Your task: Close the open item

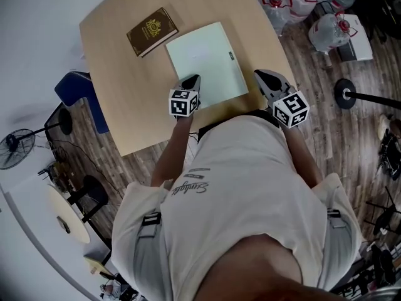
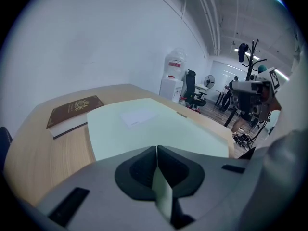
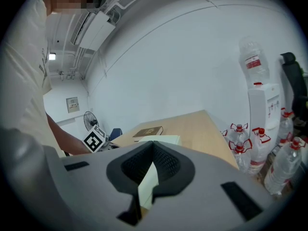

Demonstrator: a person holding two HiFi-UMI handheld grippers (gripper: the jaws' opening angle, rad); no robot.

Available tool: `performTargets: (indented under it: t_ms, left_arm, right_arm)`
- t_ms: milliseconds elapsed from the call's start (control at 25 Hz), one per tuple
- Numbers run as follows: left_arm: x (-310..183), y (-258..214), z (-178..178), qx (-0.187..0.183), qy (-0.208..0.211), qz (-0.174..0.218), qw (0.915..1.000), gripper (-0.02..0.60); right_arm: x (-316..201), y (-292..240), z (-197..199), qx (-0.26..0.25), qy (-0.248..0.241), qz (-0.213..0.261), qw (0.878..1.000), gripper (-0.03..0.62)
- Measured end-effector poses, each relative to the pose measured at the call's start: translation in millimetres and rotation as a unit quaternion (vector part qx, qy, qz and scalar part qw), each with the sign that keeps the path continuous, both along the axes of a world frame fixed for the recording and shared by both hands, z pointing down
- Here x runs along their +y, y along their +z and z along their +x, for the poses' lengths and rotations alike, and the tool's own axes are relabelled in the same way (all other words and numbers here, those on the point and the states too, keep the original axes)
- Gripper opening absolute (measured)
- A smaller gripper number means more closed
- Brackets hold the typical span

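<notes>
It looks like an office workroom. A wooden table point(image 1: 119, 111) stands on a plank floor point(image 1: 316, 115) by white walls point(image 2: 96, 37). There is a water dispenser point(image 2: 172, 83), big water bottles point(image 1: 327, 29), a swivel chair point(image 2: 193, 87), a standing fan point(image 1: 14, 148) and equipment stands point(image 1: 346, 93) on the right.

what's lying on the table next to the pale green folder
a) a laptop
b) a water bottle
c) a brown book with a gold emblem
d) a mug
c: a closed brown book with a gold emblem on its cover lies on the table just past the far left corner of the pale green folder. The water bottles stand on the floor, not on the table.
</notes>
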State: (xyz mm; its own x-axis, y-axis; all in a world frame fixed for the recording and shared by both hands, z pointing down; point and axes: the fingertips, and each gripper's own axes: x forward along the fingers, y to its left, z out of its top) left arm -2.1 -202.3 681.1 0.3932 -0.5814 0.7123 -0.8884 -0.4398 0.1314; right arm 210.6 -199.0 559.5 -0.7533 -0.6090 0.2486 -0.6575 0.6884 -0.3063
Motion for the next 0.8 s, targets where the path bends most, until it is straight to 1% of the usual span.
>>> performTargets:
  t_ms: [160, 320, 440, 520, 600, 680, 720, 800]
  left_arm:
    - [1.2, 2.3, 1.6, -0.016, 0.003, -0.003, 0.9999, 0.017]
    - [1.1, 6.7, 2.5, -0.029, 0.008, -0.016, 0.9994, 0.015]
    - [2.4, 8.9, 4.1, -0.047, 0.010, -0.015, 0.9988, 0.017]
    - [3.0, 10.2, 5.0, -0.067, 0.021, -0.009, 0.9975, 0.016]
    - [0.3, 8.3, 5.3, -0.089, 0.042, 0.000, 0.9952, 0.017]
    - [-1.9, 5.6, 5.6, -0.102, 0.056, 0.005, 0.9932, 0.017]
    - [-1.8, 5.9, 6.1, -0.101, 0.057, 0.005, 0.9932, 0.016]
    - [-0.4, 9.0, 6.8, -0.086, 0.049, -0.003, 0.9951, 0.017]
  right_arm:
    - [2.8, 4.2, 6.0, 0.021, 0.004, 0.007, 1.000, -0.005]
    - [-0.3, 5.5, 6.4, 0.018, 0.011, 0.006, 1.000, -0.005]
    - [-3.4, 4.5, 3.2, 0.025, 0.013, 0.014, 1.000, -0.005]
    - [-4.2, 2.9, -1.8, 0.036, 0.009, 0.024, 0.999, -0.005]
    - [-5.7, 1.3, -8.4, 0.035, 0.003, 0.027, 0.999, -0.005]
    - [-5.5, 2.3, -13.4, 0.034, -0.003, 0.025, 0.999, -0.006]
    - [-4.9, 4.0, -14.8, 0.034, -0.005, 0.022, 0.999, -0.006]
    - [-3.8, 7.7, -17.4, 0.038, -0.007, 0.019, 0.999, -0.006]
